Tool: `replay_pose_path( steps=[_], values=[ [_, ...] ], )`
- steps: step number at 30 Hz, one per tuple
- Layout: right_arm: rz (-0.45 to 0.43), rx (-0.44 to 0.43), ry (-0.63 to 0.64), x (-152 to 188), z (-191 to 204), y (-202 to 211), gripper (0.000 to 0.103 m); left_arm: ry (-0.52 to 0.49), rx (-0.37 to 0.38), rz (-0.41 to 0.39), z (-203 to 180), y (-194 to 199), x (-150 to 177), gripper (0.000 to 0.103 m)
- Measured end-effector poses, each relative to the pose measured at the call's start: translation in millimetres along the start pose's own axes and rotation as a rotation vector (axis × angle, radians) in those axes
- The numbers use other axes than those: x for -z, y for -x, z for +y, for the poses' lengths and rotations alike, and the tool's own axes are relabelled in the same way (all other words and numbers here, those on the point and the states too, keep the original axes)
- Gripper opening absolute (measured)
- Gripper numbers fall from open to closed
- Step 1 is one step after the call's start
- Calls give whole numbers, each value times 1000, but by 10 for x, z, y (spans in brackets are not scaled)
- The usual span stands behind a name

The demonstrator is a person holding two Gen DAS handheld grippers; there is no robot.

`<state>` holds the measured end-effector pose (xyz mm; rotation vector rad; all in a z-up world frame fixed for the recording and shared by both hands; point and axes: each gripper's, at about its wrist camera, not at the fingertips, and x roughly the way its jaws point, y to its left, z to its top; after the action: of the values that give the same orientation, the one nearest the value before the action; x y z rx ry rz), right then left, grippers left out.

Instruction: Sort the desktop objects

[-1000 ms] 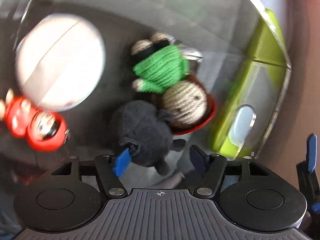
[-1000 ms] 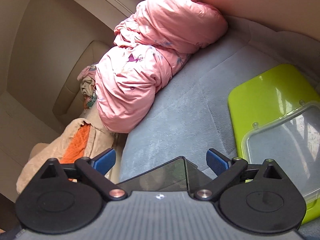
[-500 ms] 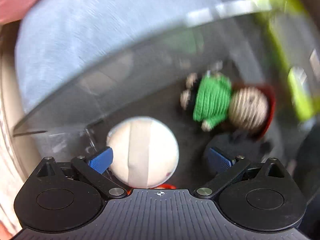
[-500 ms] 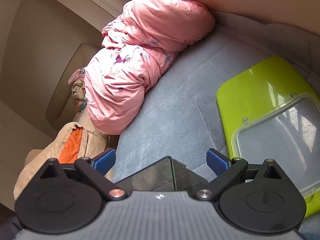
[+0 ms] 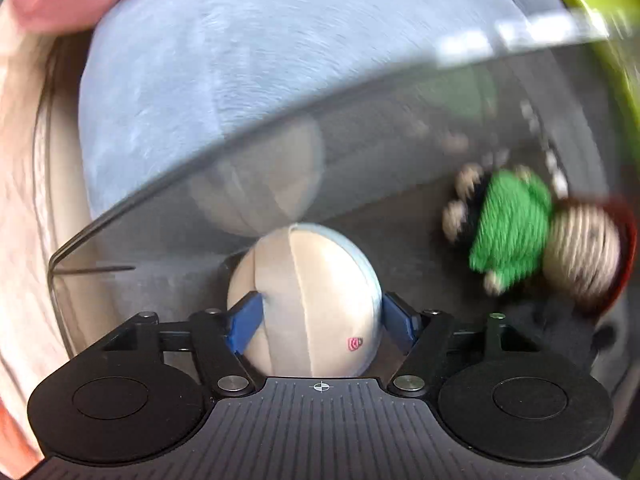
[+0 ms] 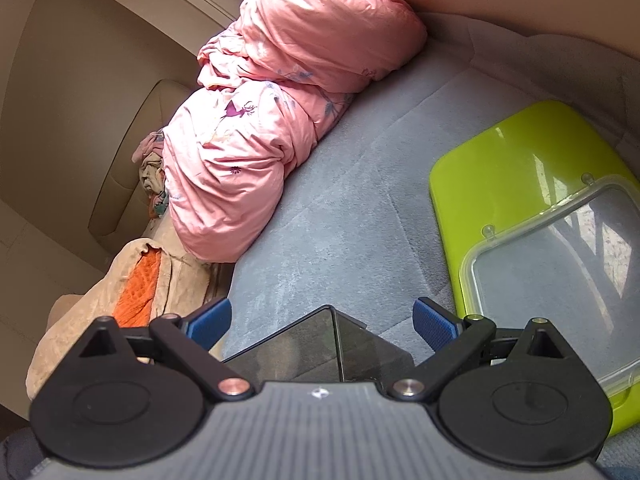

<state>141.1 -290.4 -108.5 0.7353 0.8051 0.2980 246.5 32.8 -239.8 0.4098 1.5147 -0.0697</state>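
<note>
The left gripper is clamped on a white soft ball: both blue fingertips press against its sides, the left one denting the surface. The ball has a seam running down its middle and a small red mark low on its right side. It sits inside a smoky transparent box, close to the box's near end, and its faint reflection shows on the wall just behind it. To the right of the ball, well apart from it, lies a crocheted doll with a green body, a beige head and a red cap, blurred by motion. A dark plush toy lies just in front of the doll, right of the ball; its shape is hard to make out. Beyond the box wall stretches a grey-blue bedspread, with a lime-green edge at the far right.

The right gripper is spread wide and holds nothing. A corner of the same smoky box sits between its fingers without touching them. Right of that corner, a lime-green lid lies on the bedspread with a clear plastic lid resting on top of it. Left of the box corner is a beige and orange blanket, and farther off a bundled pink quilt lies against the wall.
</note>
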Motion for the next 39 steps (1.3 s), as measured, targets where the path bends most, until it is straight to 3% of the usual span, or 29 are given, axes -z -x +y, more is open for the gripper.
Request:
replay_pose_path(
  steps=[3,7,9,13,15,19,26,33,35,39],
  values=[
    [14,8,6,18,7,-36,98,10,-18,-16,56,34,40,76],
    [17,13,21,37,30,-43,98,22,-42,-37,131,82,94,93],
    [17,11,18,40,21,-39,98,-16,-50,-32,142,273,124,97],
    [13,14,-1,33,-25,-33,98,-167,73,135,78,478,207,103],
    [17,19,-13,35,-52,-53,98,-143,134,257,73,385,287,103],
    [28,17,-7,59,-35,-76,98,-63,139,351,-168,91,301,103],
    [22,12,-12,58,-53,-60,98,232,493,303,59,378,-69,103],
    [19,23,-24,59,-100,-65,98,692,702,290,194,121,-255,103],
    [15,17,-25,54,-107,-56,98,749,746,266,174,69,-247,103],
    [19,31,-39,53,-160,-91,98,771,707,230,83,20,-339,103]
  ],
)
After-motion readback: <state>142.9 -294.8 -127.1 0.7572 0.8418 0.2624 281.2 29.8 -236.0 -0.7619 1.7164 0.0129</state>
